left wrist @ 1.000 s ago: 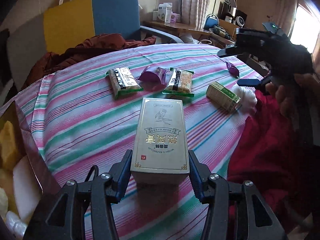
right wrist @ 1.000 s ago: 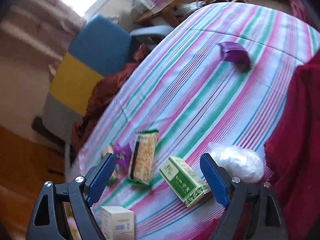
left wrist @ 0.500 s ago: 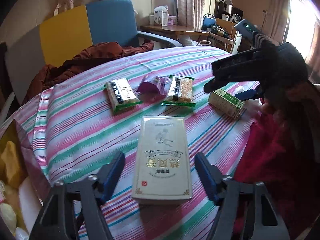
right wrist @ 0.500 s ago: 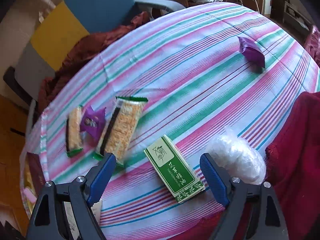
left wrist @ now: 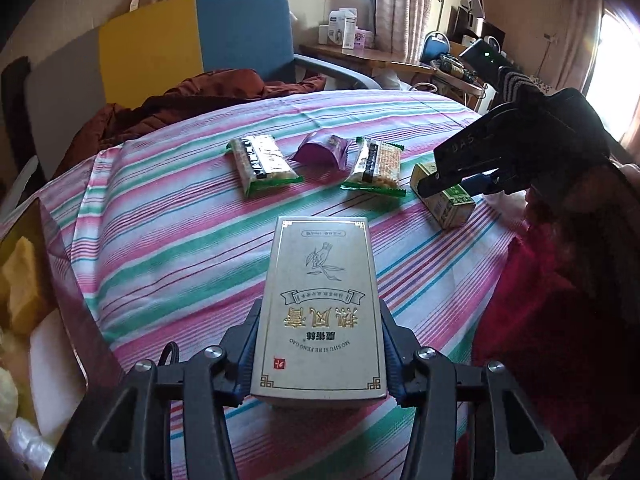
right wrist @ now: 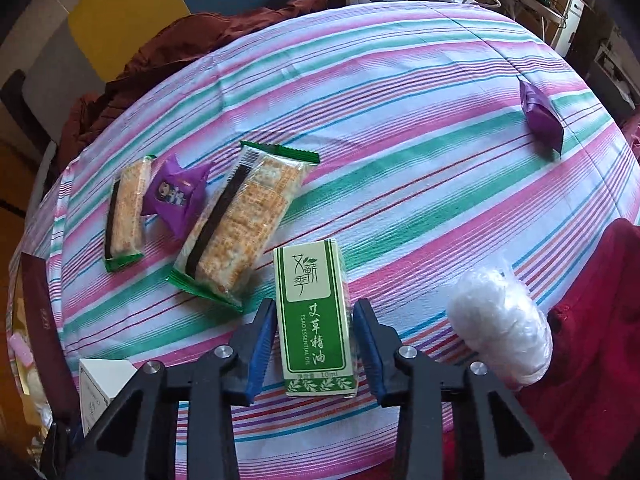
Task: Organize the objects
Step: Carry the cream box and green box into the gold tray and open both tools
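The left gripper (left wrist: 320, 356) has its jaws pressed on both long sides of the silver box (left wrist: 322, 312), which lies flat on the striped surface (left wrist: 180, 240), its long axis pointing straight away. The right gripper (right wrist: 314, 344) straddles the green box (right wrist: 314, 312), jaws close beside it but, I think, not yet touching. Farther away lie two cracker packs (right wrist: 240, 224) and a purple packet (right wrist: 176, 196).
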Available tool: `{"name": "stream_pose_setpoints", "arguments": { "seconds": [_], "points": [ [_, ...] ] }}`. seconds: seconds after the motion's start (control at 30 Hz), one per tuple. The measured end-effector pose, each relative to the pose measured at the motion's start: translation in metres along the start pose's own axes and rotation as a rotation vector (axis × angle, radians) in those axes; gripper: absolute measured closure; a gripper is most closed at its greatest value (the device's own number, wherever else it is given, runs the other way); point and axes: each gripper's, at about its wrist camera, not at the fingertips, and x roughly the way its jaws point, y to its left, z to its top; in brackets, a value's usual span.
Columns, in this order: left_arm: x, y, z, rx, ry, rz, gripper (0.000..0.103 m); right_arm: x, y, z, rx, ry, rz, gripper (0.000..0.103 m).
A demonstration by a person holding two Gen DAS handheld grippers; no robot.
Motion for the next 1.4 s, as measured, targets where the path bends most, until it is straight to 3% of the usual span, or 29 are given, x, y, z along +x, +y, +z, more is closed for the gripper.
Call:
{"name": "stream_pose_setpoints", "arguments": {
  "seconds": [0.17,0.47,0.67,0.9,1.13,1.4],
  "points": [
    [-0.023,0.007,-0.004,-0.042,-0.034,-0.006,0.052,-0.020,-0.003,-0.003,-0.004,-0.078,0.105,0.067],
    [-0.078,0.039,-0.011,-0.144,-0.103,-0.001,0.052,-0.033,0.006,-0.006,-0.046,-0.129,0.211,0.067],
    [-0.123,0.088,-0.017,-0.273,-0.186,0.072,0.052,-0.035,0.038,-0.001,-0.126,-0.161,0.257,0.067],
    [-0.156,0.149,-0.040,-0.384,-0.219,0.174,0.052,-0.051,0.067,-0.023,-0.241,-0.178,0.246,0.067],
    [-0.179,0.194,-0.052,-0.481,-0.257,0.192,0.052,-0.071,0.121,-0.042,-0.334,-0.205,0.316,0.067],
    [-0.187,0.205,-0.058,-0.495,-0.280,0.200,0.052,-0.083,0.151,-0.057,-0.356,-0.201,0.410,0.070]
  ]
}}
